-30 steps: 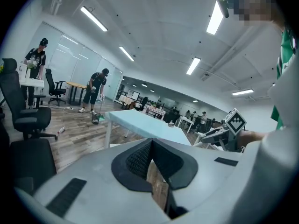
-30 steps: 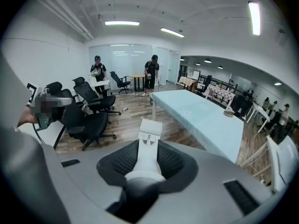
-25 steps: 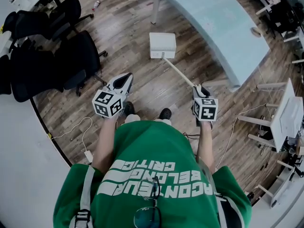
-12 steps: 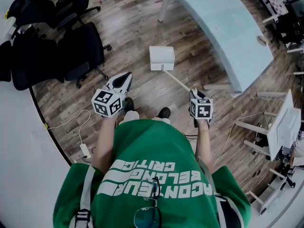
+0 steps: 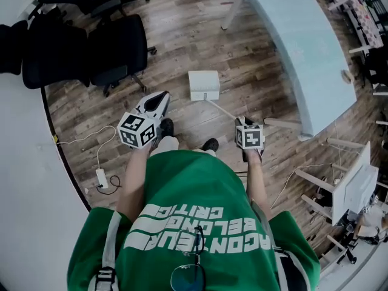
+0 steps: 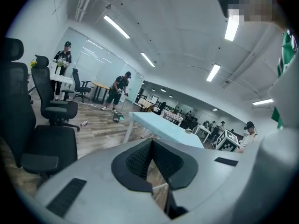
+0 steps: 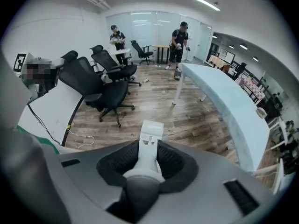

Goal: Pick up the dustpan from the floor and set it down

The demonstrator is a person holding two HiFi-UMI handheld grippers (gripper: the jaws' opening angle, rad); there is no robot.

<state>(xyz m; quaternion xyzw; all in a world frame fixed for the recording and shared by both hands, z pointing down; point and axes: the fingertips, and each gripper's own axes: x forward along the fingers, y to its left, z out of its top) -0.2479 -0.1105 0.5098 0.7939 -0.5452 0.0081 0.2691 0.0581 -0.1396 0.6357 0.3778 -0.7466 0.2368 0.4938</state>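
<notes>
At far left we see black office chairs (image 5: 118,44) on the wood floor (image 5: 188,29), and nearer us a white power strip (image 5: 101,177) with its cable lying by the curved wall. Next comes our left gripper (image 5: 160,97), held out low in front of our green shirt (image 5: 194,223). In the left gripper view its jaws are drawn together at the tips with nothing between them; only a sliver of floor shows through behind the pads.

Just ahead of our shoes (image 5: 210,144) is the white dustpan (image 5: 204,85), its pan facing away from us. Its long pale handle (image 5: 224,110) slants back towards our right side. We cannot tell whether the pan touches the floor or hangs just above it.

Our right gripper (image 5: 244,122) points steeply down. Its jaws are clamped on the end of that handle, and the right gripper view shows the handle squeezed between the black pads with the dustpan beyond. Further right stands the long pale blue-green table (image 5: 291,41).
</notes>
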